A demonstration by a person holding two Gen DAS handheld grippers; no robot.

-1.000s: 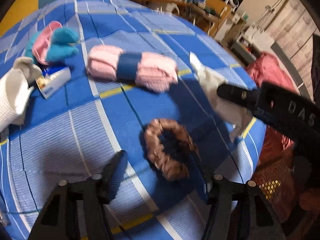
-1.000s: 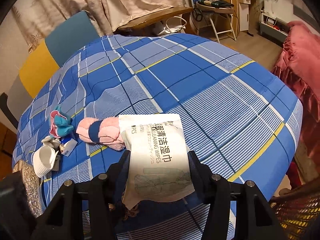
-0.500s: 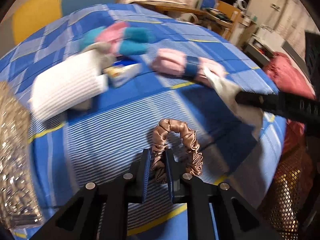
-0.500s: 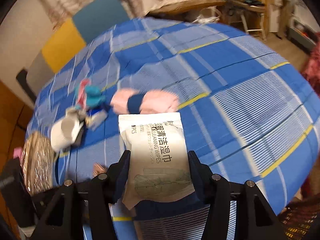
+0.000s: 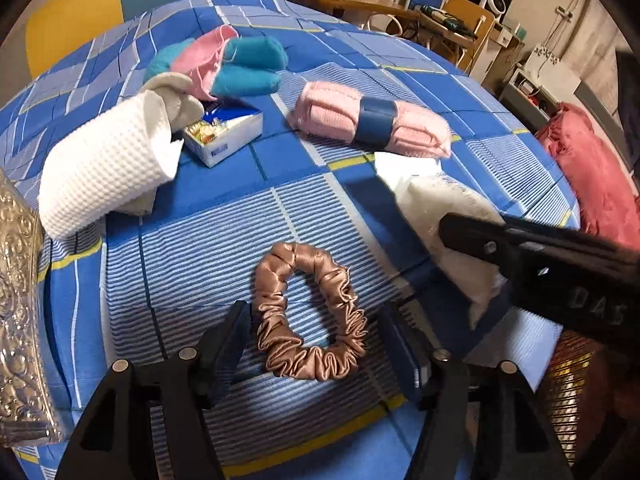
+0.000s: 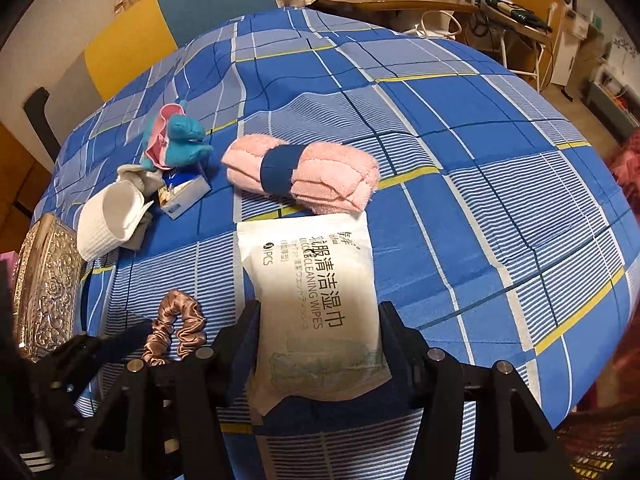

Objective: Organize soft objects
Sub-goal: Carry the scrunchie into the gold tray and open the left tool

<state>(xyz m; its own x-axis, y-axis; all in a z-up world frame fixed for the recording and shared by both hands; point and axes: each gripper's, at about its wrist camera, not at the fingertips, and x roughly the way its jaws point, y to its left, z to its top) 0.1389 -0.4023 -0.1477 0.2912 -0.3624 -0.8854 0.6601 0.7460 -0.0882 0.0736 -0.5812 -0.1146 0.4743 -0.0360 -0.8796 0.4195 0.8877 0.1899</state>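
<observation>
A tan satin scrunchie (image 5: 310, 312) lies on the blue plaid cloth between the open fingers of my left gripper (image 5: 316, 332); it also shows in the right wrist view (image 6: 176, 328). My right gripper (image 6: 318, 340) is shut on a white pack of cleaning wipes (image 6: 316, 296), seen from the side in the left wrist view (image 5: 444, 216). A rolled pink towel with a blue band (image 5: 372, 120) (image 6: 300, 174), a white waffle cloth (image 5: 104, 168) (image 6: 108, 216) and pink and teal socks (image 5: 224, 64) (image 6: 176, 140) lie farther back.
A small open box (image 5: 224, 132) sits by the white cloth. An embossed silver box (image 6: 44, 288) stands at the left edge. A red cushion (image 5: 596, 184) and a mesh basket (image 5: 568, 392) are off the table's right side. Chairs and desks stand behind.
My left gripper closed on the scrunchie, then opened again, leaving it lying between the fingers. My right gripper kept hold of the wipes pack and shifted toward the left items.
</observation>
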